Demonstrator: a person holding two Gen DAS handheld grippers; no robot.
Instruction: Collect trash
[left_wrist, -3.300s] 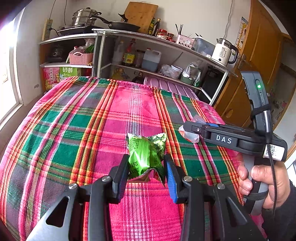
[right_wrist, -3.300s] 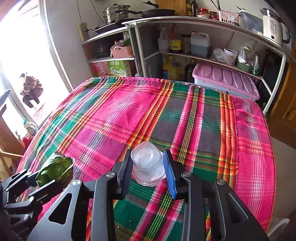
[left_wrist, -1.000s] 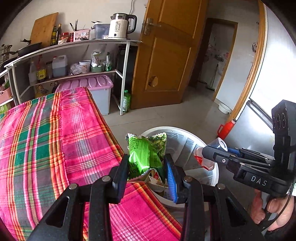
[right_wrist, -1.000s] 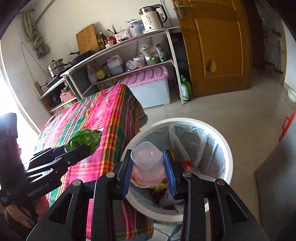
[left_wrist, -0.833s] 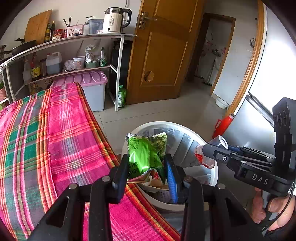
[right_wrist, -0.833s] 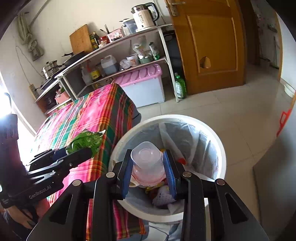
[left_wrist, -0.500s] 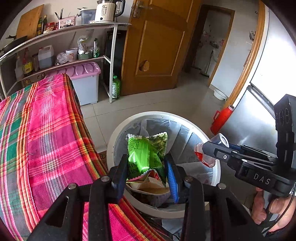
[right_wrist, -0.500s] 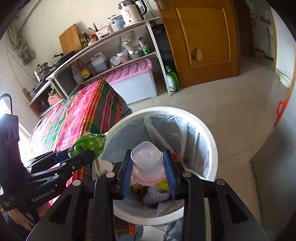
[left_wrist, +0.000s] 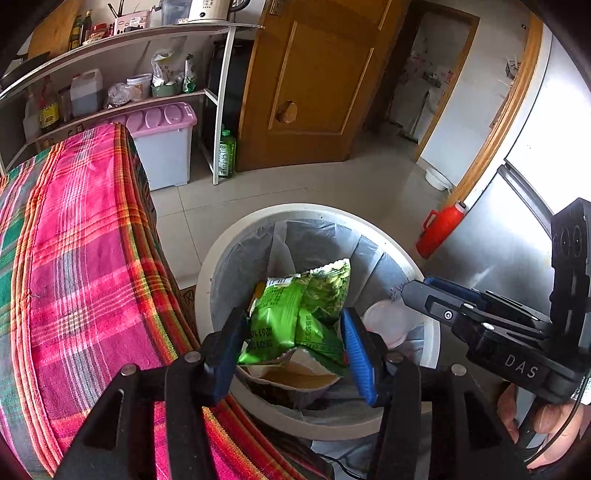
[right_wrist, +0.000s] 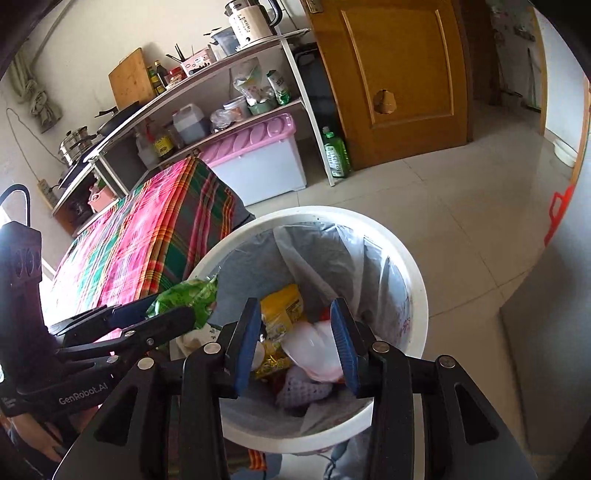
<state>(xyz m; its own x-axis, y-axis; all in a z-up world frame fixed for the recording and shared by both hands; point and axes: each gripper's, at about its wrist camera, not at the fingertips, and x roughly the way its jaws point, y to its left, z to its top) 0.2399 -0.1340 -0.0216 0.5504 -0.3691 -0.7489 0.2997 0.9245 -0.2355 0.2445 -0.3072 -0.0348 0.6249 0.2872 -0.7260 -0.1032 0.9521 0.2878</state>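
Observation:
A white trash bin (left_wrist: 218, 258) with a grey liner stands on the floor beside the table. My left gripper (left_wrist: 291, 336) is open over the bin, and the green snack wrapper (left_wrist: 295, 310) sits loosely between its spread fingers, leaning left. My right gripper (right_wrist: 295, 332) is open over the bin; the clear plastic cup (right_wrist: 314, 350) lies below it on the trash, blurred. In the left wrist view the cup (left_wrist: 388, 321) shows under the right gripper (left_wrist: 439, 306). In the right wrist view the wrapper (right_wrist: 188, 299) and left gripper (right_wrist: 162, 314) are at the bin's left rim (right_wrist: 417, 291).
The table with a pink and green plaid cloth (left_wrist: 74, 266) lies left of the bin. A shelf unit (right_wrist: 221, 92), a pink-lidded box (right_wrist: 255, 158) and a green bottle (right_wrist: 336, 155) stand behind. A wooden door (right_wrist: 399, 74) is beyond, and a red container (left_wrist: 439, 229) by the fridge.
Both grippers have opened over the bin. The cup has dropped out of the right gripper into the trash. The wrapper has come loose and tilted in the left gripper.

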